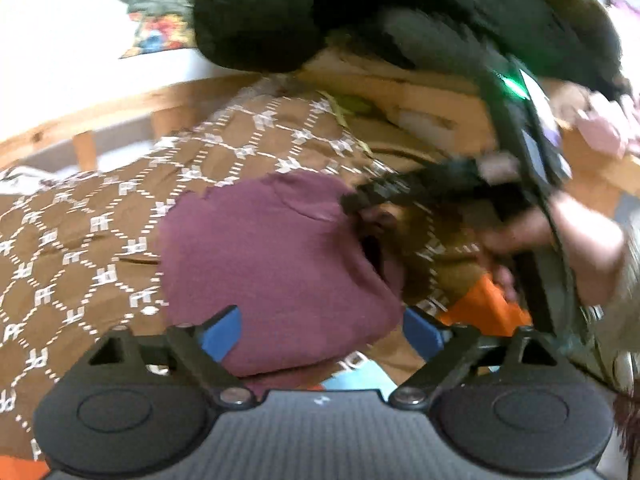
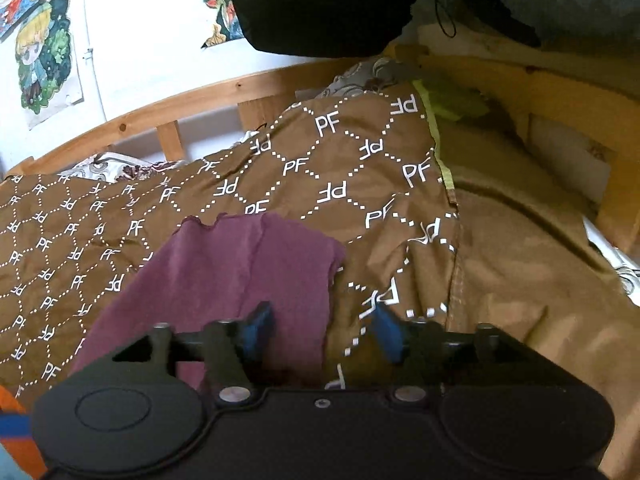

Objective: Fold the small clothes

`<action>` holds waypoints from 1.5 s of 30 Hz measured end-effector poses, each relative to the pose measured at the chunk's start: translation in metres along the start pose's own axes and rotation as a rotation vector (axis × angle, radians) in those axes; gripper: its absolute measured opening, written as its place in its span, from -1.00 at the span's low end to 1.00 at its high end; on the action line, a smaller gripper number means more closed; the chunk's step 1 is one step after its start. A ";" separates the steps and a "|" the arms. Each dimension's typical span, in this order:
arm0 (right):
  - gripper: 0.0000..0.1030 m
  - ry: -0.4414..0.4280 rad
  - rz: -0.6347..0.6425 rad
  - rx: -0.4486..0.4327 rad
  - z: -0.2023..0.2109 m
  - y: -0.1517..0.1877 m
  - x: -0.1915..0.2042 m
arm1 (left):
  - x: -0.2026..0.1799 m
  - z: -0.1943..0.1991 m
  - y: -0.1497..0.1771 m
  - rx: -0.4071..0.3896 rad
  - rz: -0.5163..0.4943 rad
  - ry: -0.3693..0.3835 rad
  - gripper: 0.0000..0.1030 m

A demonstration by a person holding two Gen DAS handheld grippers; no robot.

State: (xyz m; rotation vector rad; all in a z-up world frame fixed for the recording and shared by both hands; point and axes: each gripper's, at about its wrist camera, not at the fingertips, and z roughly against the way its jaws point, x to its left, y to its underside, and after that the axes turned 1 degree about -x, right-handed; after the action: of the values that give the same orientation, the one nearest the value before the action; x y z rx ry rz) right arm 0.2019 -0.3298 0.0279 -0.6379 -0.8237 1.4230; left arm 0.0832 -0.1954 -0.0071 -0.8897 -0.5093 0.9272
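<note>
A small maroon garment (image 1: 276, 264) lies on a brown bedspread printed with white "PF" letters (image 1: 80, 232). My left gripper (image 1: 322, 332) is open, its blue pads on either side of the garment's near edge. In the left wrist view the right gripper (image 1: 384, 196), held by a hand, sits at the garment's right edge, blurred. In the right wrist view the maroon garment (image 2: 240, 276) lies under my right gripper (image 2: 324, 334), which is open with blue pads apart, over the garment's right edge and the bedspread (image 2: 320, 168).
A wooden bed rail (image 2: 160, 120) runs along the back against a white wall with posters (image 2: 44, 56). A black bundle (image 2: 320, 4) hangs overhead. A plain tan blanket (image 2: 520, 260) lies to the right. Orange cloth (image 1: 488, 308) lies near the right hand.
</note>
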 end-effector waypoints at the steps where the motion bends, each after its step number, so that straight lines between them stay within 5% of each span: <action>1: 0.54 0.000 0.007 -0.011 0.004 0.003 0.002 | 0.006 0.004 -0.002 -0.008 0.021 -0.020 0.93; 4: 0.95 -0.010 0.009 -0.040 0.017 0.012 0.008 | 0.026 0.009 -0.004 -0.022 0.108 -0.119 0.99; 8: 0.98 -0.026 0.036 -0.052 0.027 0.026 0.019 | 0.055 0.001 -0.003 0.052 0.221 -0.207 0.99; 14: 0.99 -0.041 0.120 -0.079 0.034 0.041 0.040 | 0.084 -0.009 0.007 0.134 0.380 -0.234 0.99; 26: 0.99 -0.073 0.105 -0.065 0.021 0.064 0.037 | 0.095 -0.039 0.024 0.204 0.437 -0.219 1.00; 30: 0.99 0.012 0.175 -0.123 0.020 0.066 0.038 | 0.102 -0.046 0.039 0.205 0.471 -0.181 1.00; 36: 0.98 -0.064 0.066 -0.193 0.016 0.051 0.019 | 0.112 -0.051 0.050 0.220 0.557 -0.147 1.00; 39: 0.75 -0.092 -0.045 -0.201 0.006 0.040 0.005 | 0.108 -0.052 0.048 0.224 0.533 -0.166 1.00; 45: -0.08 -0.112 -0.126 -0.153 -0.015 0.038 -0.008 | 0.107 -0.055 0.047 0.233 0.524 -0.171 1.00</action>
State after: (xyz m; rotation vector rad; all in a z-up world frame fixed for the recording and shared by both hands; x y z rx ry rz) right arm 0.1919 -0.3342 -0.0121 -0.6144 -1.0514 1.2983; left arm 0.1567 -0.1139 -0.0757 -0.7450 -0.3054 1.5181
